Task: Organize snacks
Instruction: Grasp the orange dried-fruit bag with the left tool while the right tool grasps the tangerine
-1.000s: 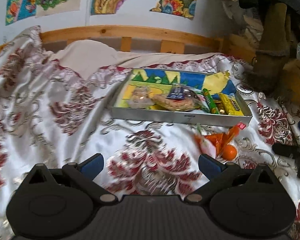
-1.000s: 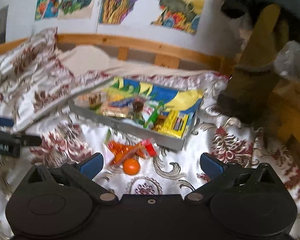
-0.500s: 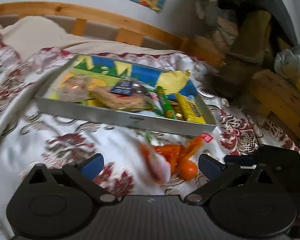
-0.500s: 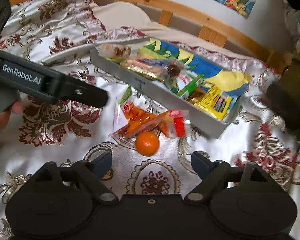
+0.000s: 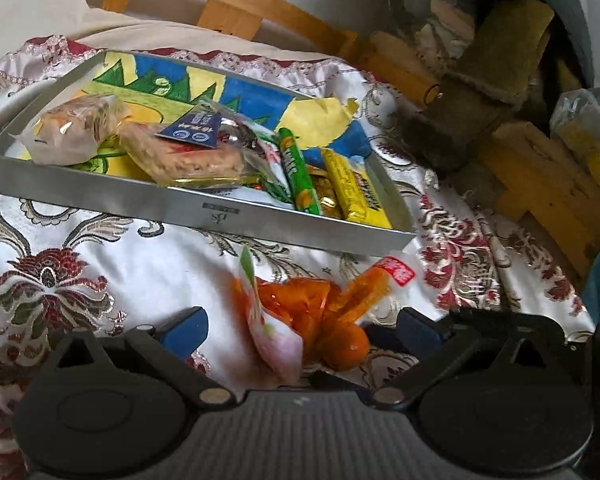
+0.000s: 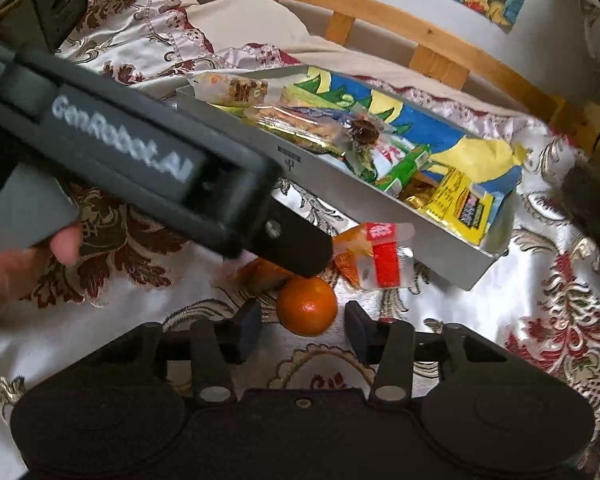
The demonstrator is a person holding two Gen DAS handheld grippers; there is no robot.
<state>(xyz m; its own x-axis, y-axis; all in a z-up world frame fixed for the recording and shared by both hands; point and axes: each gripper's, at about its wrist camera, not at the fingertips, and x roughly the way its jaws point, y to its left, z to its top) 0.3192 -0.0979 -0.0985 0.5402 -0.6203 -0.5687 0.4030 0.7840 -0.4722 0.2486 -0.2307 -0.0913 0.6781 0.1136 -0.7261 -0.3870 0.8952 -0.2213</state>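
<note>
On a bed draped in a floral satin cover (image 5: 112, 264), your right gripper (image 6: 300, 326) sits low over a small orange (image 6: 307, 306), its jaws just narrowed so the fruit lies between the blue pads; a thin gap shows on each side and the pads do not yet press it; your left gripper (image 5: 300, 330) stands with fingers spread wide around the orange snack packets (image 5: 300, 304) lying just beside the fruit, gripping nothing; behind both, touching neither, rests the shallow grey tray (image 5: 204, 216), already holding wrapped cakes (image 5: 180, 156), a green candy tube (image 5: 298, 176) and a yellow bar (image 5: 356, 192); your hand (image 6: 24, 260) shows on the left gripper's handle.
</note>
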